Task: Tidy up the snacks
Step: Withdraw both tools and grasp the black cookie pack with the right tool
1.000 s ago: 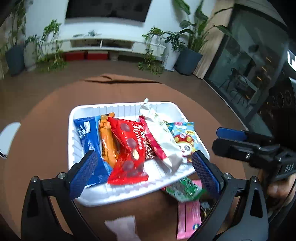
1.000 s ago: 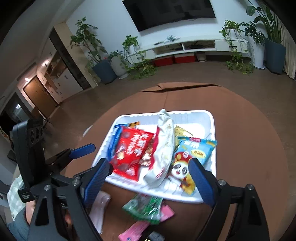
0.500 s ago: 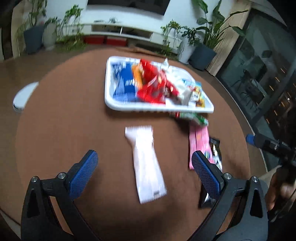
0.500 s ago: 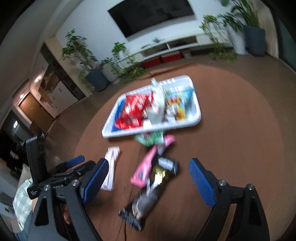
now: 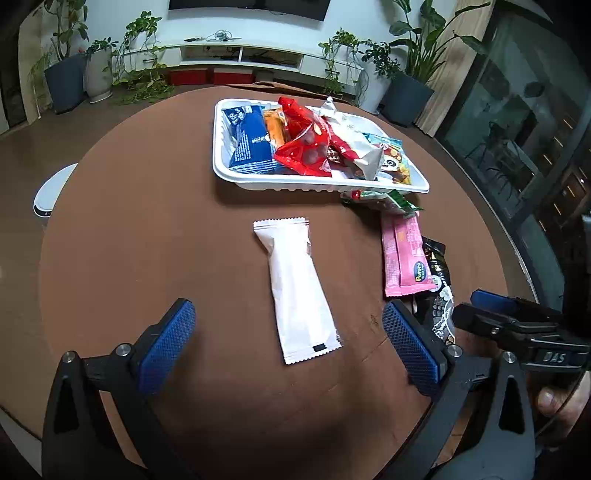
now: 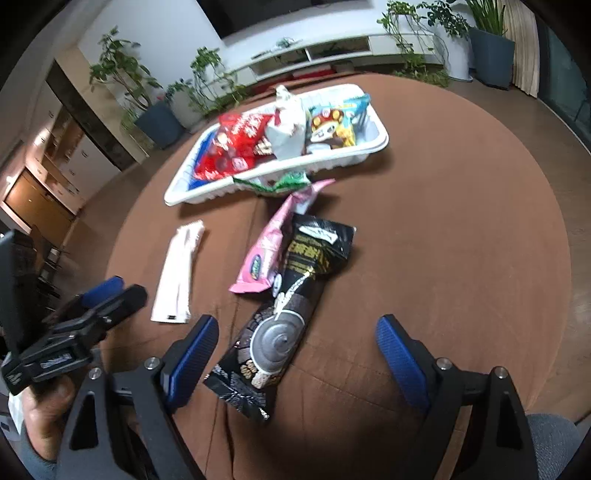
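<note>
Both claws gaping and empty, now drawn back from white ribbed plastic tray at twelve o'clock toward four loose packets awaiting pickup.

A big round brown table filled the near part of the room. Far behind it, a long low white shelf ran along the white wall, with two red boxes under it. Green leafy plants in dark pots stood at the far left and far right. A dark flat screen hung on the wall. A round white stool sat left of the table.
</note>
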{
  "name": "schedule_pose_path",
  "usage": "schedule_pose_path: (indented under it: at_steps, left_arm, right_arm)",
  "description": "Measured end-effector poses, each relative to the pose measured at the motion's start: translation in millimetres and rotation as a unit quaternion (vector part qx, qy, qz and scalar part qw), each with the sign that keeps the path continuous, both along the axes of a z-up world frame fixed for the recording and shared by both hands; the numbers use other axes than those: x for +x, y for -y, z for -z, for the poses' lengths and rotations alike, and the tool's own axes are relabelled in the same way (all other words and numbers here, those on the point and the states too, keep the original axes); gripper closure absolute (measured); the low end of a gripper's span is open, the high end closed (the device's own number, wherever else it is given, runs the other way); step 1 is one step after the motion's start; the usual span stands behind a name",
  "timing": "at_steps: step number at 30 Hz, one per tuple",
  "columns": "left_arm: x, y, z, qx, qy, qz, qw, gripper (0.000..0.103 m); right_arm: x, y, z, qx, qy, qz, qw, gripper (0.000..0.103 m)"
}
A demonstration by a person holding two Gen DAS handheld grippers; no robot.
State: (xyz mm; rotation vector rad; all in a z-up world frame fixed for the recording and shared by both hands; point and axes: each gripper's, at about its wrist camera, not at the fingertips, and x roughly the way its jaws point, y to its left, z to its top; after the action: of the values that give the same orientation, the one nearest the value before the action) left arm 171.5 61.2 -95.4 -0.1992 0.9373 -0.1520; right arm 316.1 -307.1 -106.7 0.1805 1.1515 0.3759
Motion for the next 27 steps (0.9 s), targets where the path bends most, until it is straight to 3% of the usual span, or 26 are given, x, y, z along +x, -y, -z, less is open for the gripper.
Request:
schedule_pose_path:
  at_steps: [6, 12, 22, 27]
  left_arm:
    - [0.8, -3.2, 1.8, 0.001, -0.001, -0.002, 1.0000, 0.000]
    - [7.4, -2.7, 4.3, 0.006, -0.009, 0.000, 0.9999, 0.000]
    - [36.4, 6.1, 16.0, 0.044, -0.050, -0.002, 0.9978, 0.000]
    - [56.4, 11.7, 22.8, 0.066, -0.068, -0.003, 0.9955, 0.000]
  right_arm:
    - [5.0, -14.4, 6.5, -0.020, -0.007, -0.007, 1.000, 0.014]
    - [12.5, -37.2, 11.7, -0.075, 0.002, -0.028, 0.997, 0.015]
    - [11.3, -22.3, 16.9, -0.145, 0.012, -0.027, 0.989, 0.044]
    - [8.3, -9.6, 15.7, -0.150, 0.009, -0.026, 0.988, 0.045]
